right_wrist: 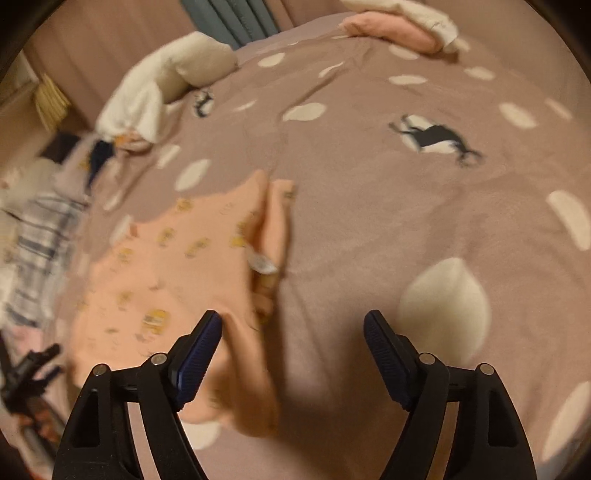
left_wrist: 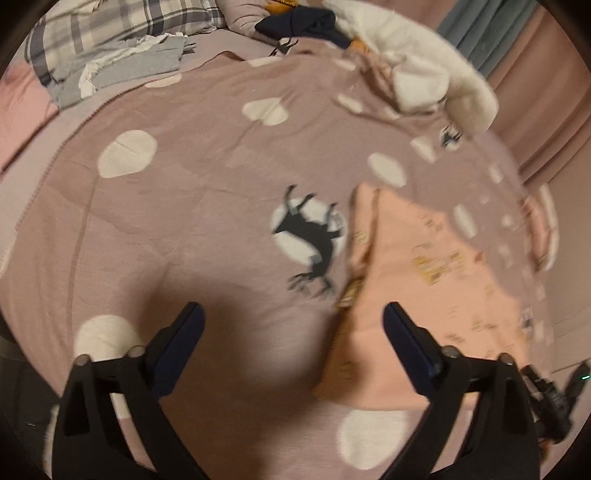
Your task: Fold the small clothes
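A small peach garment [left_wrist: 417, 295] with little yellow prints lies partly folded on the mauve bedspread [left_wrist: 207, 206]. In the left wrist view it is to the right, under the right finger. My left gripper [left_wrist: 293, 314] is open and empty above the bedspread. In the right wrist view the garment [right_wrist: 177, 266] lies to the left, one folded edge running toward the camera. My right gripper [right_wrist: 293, 321] is open and empty, its left finger [right_wrist: 201, 350] over the garment's near edge. Both views are blurred.
The bedspread has white spots and black deer prints [left_wrist: 310, 236]. A pile of grey and plaid clothes [left_wrist: 122, 55] lies at the far left, a white fluffy item [left_wrist: 436, 70] and dark clothes [left_wrist: 303, 20] at the back. A pink pillow [right_wrist: 391, 26] lies far off.
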A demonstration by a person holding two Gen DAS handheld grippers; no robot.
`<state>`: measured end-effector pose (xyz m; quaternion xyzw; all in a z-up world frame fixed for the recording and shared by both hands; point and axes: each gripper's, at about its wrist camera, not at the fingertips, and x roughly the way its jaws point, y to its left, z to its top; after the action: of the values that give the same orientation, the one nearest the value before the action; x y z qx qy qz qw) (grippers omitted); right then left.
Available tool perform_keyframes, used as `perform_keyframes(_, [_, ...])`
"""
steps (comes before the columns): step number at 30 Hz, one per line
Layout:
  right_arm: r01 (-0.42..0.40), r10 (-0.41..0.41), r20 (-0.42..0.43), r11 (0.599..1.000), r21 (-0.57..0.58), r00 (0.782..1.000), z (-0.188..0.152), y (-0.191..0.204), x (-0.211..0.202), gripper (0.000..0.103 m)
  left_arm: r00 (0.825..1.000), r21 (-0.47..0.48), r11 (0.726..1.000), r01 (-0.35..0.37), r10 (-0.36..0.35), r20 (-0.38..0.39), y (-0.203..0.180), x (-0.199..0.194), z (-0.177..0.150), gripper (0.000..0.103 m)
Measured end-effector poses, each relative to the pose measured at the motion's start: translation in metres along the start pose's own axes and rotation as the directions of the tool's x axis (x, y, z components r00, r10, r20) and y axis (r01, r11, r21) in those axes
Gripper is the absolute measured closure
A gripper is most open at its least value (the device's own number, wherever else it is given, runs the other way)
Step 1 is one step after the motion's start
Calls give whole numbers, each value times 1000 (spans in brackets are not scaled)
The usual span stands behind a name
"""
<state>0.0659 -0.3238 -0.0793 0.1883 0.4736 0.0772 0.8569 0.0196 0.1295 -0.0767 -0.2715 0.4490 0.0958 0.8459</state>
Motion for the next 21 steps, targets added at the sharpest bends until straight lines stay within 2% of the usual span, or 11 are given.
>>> perform_keyframes(3, [-119, 120, -9, 991, 53, 993, 1, -2, 3, 13, 995, -7, 996, 94, -94, -40, -8, 4, 1, 0])
perform_keyframes(5, [-221, 227, -37, 968, 123, 973, 1, -4, 11, 11, 989, -10, 992, 125, -126, -73, -12, 9, 1, 0])
perform_keyframes(7, [-276, 288, -55, 947, 166, 956, 0, -4, 19, 11, 985, -20, 990, 139, -140, -103, -17, 15, -2, 0])
perform_keyframes(11, [-269, 286, -65, 944, 190, 956, -1, -3, 32, 11, 982, -8, 991, 130, -130, -137, -23, 23, -3, 0])
perform_keyframes(15, [-311, 323, -46, 934, 174, 945, 2, 0, 40, 11, 985, -7, 994, 107, -107, -132, -21, 25, -5, 0])
perform_keyframes(20, [-353, 359, -25, 926, 130, 933, 6, 5, 49, 10, 977, -65, 989, 132, -141, -161, -13, 30, -4, 0])
perform_keyframes(21, [-360, 365, -10, 923, 139, 931, 7, 5, 50, 14, 976, -67, 989, 134, -143, -166, -13, 31, -4, 0])
